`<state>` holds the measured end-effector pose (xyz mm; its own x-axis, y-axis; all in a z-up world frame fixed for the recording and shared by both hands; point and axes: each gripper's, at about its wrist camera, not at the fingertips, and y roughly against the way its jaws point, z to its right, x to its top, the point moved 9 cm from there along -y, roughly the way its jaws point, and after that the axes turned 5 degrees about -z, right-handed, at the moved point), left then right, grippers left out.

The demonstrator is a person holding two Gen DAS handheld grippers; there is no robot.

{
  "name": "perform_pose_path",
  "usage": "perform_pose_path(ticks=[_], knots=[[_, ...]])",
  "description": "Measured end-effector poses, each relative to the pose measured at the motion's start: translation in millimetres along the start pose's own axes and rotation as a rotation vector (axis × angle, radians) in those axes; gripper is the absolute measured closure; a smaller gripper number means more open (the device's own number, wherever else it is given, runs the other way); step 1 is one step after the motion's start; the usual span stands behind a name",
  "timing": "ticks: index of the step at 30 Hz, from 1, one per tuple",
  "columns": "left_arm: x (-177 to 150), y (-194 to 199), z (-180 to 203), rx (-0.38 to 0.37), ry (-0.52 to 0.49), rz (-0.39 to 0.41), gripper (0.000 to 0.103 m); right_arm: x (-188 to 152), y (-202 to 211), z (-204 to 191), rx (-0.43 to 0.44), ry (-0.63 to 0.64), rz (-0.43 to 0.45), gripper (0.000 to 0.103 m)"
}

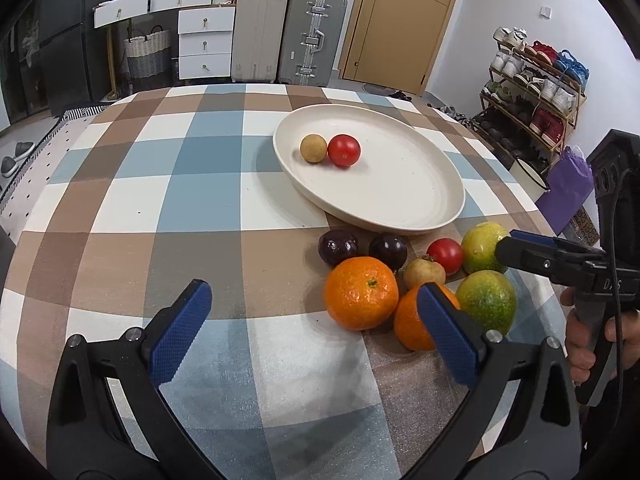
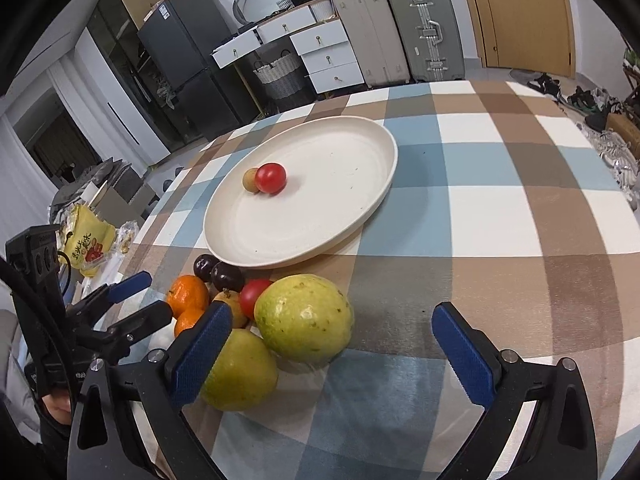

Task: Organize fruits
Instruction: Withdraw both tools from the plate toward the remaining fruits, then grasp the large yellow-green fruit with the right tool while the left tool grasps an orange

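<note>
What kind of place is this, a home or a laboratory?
Most likely a home, perhaps a dining corner near the entrance. Behind the checked tablecloth stand suitcases, a white chest of drawers and a shoe rack, and a refrigerator shows in the right wrist view.

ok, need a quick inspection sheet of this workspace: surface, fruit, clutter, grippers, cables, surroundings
Surface: round table with a blue, brown and white checked cloth.
Job's things: wide cream plate holds one red tomato and one small tan round fruit, touching. Off the plate, clustered at its near edge: two oranges, two dark purple fruits, a second red tomato, a tan fruit, two green-yellow guavas.
Clutter: nothing seen on the table.
Grippers: left gripper open, empty; right gripper open, empty.
Cables: black cable hanging along the right gripper.
Surroundings: suitcases, white drawers, wooden door, shoe rack.
</note>
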<state>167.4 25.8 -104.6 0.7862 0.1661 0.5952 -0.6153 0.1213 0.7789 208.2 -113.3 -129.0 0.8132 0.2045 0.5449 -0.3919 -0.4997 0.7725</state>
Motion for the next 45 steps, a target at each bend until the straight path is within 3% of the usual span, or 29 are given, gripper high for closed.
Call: perform_pose_path(ticks=[4, 6, 14, 23, 29, 33, 45], knots=[[-0.4, -3.7, 0.0, -0.003, 0.001, -0.009, 0.001, -0.3, -4.7, -3.9, 0.002, 0.008, -0.006, 0.005], [0.6, -6.7, -0.1, -0.008, 0.008, -0.015, 0.001, -1.0, -7.8, -4.7, 0.010, 0.000, -0.019, 0.014], [4.0, -14.8, -0.1, -0.032, 0.032, -0.045, 0.001, -1.9, -8.5, -3.7, 0.003, -0.006, -0.025, 0.024], [6.0, -24.2, 8.0, -0.154, 0.083, -0.091, 0.023, -3.5, -12.0, -12.8, 0.069, 0.001, -0.041, 0.048], [6.8, -25.4, 12.6, -0.218, 0.102, -0.100, 0.049, -4.5, -11.3, -12.9, 0.057, 0.012, -0.029, 0.048], [8.3, -24.9, 15.6, -0.210, 0.080, -0.094, 0.064, -5.7, -9.4, -11.7, 0.050, 0.016, -0.026, 0.048], [4.9, -15.1, 12.4, -0.159, 0.051, -0.063, 0.066, -7.1, -5.2, -8.8, 0.045, 0.022, -0.012, 0.048]])
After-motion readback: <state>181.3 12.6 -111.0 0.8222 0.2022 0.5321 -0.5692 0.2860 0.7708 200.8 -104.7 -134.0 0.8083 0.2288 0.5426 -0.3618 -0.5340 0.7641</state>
